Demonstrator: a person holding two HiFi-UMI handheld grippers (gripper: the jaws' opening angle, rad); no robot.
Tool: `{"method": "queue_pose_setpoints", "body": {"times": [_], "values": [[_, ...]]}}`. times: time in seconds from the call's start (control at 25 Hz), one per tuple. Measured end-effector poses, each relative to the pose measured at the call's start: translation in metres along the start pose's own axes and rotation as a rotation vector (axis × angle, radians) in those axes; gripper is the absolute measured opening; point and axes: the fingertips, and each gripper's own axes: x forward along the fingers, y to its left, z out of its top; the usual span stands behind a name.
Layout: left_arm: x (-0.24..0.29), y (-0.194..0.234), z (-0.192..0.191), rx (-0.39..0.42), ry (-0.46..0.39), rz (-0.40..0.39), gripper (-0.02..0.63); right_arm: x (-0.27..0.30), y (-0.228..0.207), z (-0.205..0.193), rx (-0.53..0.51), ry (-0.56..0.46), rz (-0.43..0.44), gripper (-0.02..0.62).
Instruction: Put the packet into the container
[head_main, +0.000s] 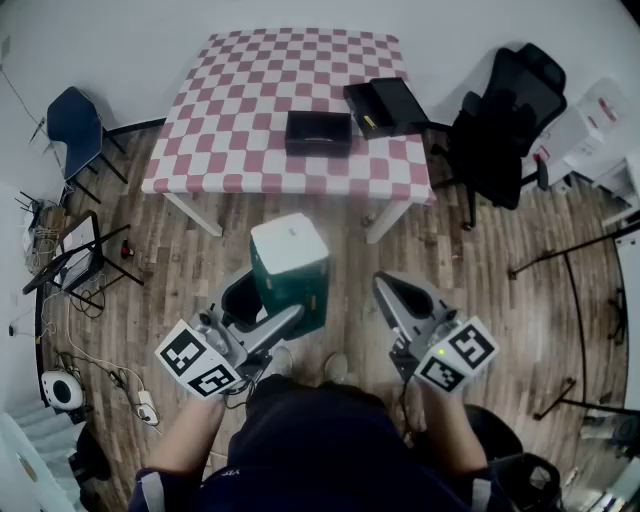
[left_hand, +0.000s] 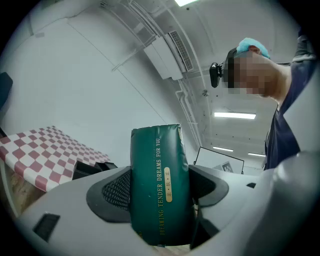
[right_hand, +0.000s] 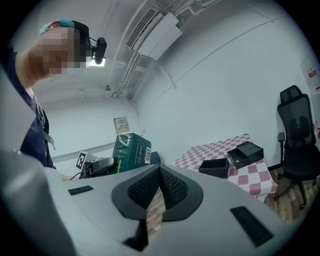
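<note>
A dark green packet (head_main: 291, 270) with a white top and gold print stands upright between the pads of my left gripper (head_main: 265, 306), low over the wooden floor. In the left gripper view both pads press its sides (left_hand: 159, 185). From the right gripper view the packet (right_hand: 131, 150) shows off to the left. An open black container (head_main: 319, 132) sits on the red-checked table (head_main: 250, 80), far ahead of both grippers. My right gripper (head_main: 386, 286) hangs to the right of the packet, fingertips together and holding nothing (right_hand: 159, 171).
A second black box with a lid (head_main: 385, 105) lies at the table's right side. A black office chair (head_main: 505, 125) stands right of the table and a blue chair (head_main: 72, 120) to its left. Cables and a small stand (head_main: 80, 255) clutter the left floor.
</note>
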Motion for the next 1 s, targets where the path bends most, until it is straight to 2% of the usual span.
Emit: {"method": "queue_pose_setpoints", "body": {"times": [0.24,0.68,0.84,1.0], "values": [[0.012,-0.01,-0.003,-0.025,-0.022,0.008,0.368,-0.014,-0.01,0.001,-0.004,0.006,0.026,0.012],[0.032,-0.031,-0.014,-0.009,-0.036,0.06,0.365,-0.049,-0.047,-0.005,0.028,-0.008,0.026,0.014],[0.044,-0.019,-0.013,-0.006,-0.038,0.058,0.365,-0.041,-0.062,-0.005,0.043,-0.014,0.024,0.014],[0.061,0.013,-0.012,-0.004,-0.033,0.047,0.364,-0.015,-0.083,-0.007,0.054,-0.006,0.019,0.014]]}}
